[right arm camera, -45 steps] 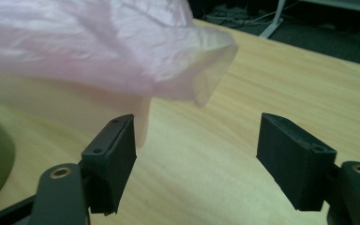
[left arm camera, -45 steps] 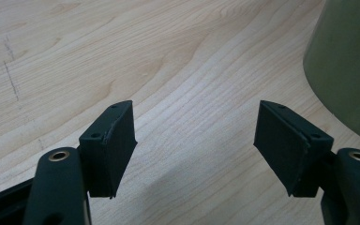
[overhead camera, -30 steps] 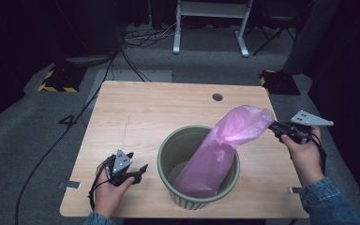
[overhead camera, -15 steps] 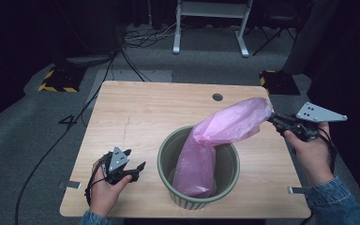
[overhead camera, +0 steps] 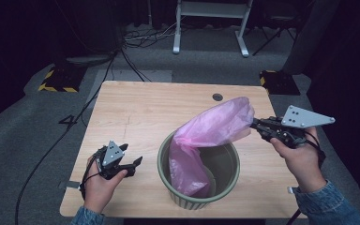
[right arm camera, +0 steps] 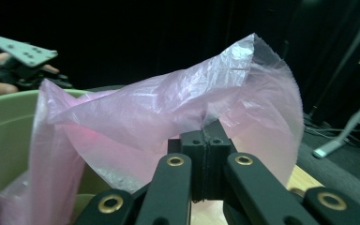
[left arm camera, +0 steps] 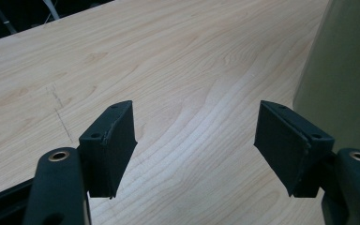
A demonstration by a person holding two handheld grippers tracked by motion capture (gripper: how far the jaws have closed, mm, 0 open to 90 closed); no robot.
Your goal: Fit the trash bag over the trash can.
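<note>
A pink plastic bag (overhead camera: pixel 206 136) hangs partly inside a green round bin (overhead camera: pixel 234 180) at the table's near middle. My right gripper (overhead camera: pixel 253 124) is shut on the bag's upper edge and holds it stretched up and to the right of the bin. In the right gripper view the closed jaws pinch the thin pink film (right arm camera: pixel 178 108) above the bin's rim (right arm camera: pixel 4 105). My left gripper (overhead camera: pixel 138 161) rests open on the table left of the bin. Its jaws stand wide apart over bare wood, with the bin's wall (left arm camera: pixel 342 79) at the right.
The wooden table (overhead camera: pixel 140 112) has a round cable hole (overhead camera: pixel 217 97) near its far edge. Beyond it lie a grey carpet, cables and the white legs of a stand (overhead camera: pixel 211 28). The other hand's gripper (right arm camera: pixel 21 63) appears beyond the bin in the right gripper view.
My right gripper has pulled the bag's edge farther right and lower, stretching the bag out of the bin. The left gripper has barely moved.
</note>
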